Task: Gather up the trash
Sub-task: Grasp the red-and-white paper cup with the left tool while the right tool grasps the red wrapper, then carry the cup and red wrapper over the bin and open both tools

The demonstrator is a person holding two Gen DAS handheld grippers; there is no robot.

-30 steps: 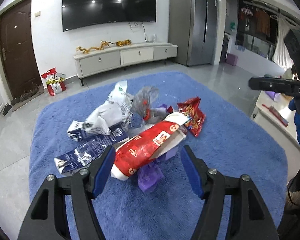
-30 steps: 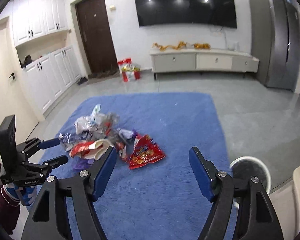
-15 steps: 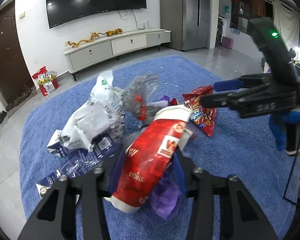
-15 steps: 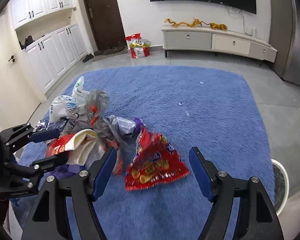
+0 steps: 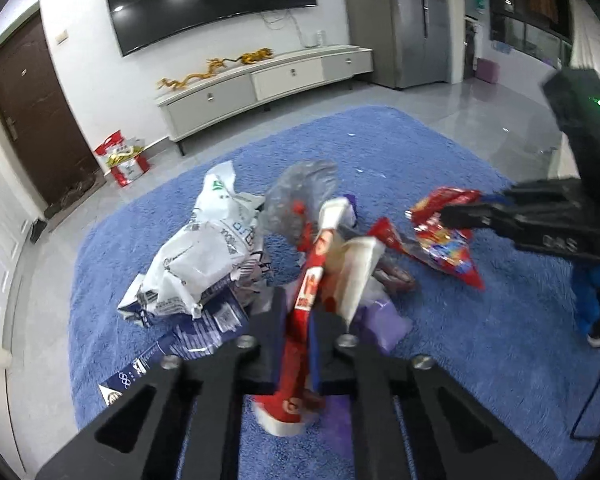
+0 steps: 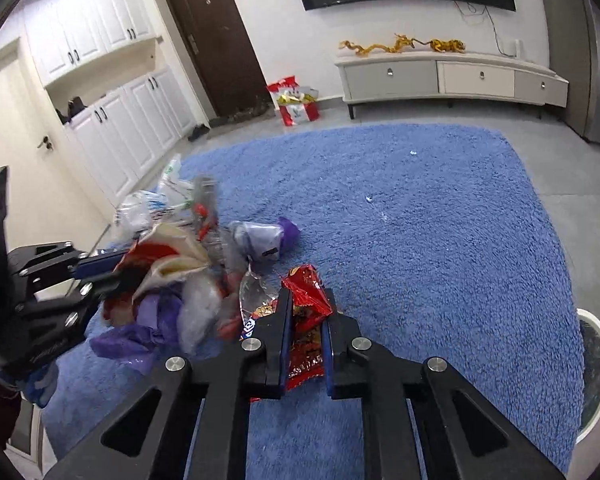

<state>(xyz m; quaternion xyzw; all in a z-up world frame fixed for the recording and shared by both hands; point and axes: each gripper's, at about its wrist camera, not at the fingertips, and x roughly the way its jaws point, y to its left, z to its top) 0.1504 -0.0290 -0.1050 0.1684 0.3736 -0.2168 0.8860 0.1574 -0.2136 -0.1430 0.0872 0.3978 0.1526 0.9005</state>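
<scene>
On the blue rug (image 6: 420, 200), from left to right: left gripper (image 5: 298, 320) clamped shut on a crumpled red-and-white paper bag (image 5: 332, 264) amid the trash pile (image 5: 204, 256), right gripper (image 6: 305, 320) closing, blue pads pinching a red snack packet (image 6: 306, 300).

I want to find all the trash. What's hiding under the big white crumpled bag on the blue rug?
Under the white crumpled bag a dark blue printed wrapper sticks out, lying on the blue rug. Whatever else lies beneath is covered.
</scene>
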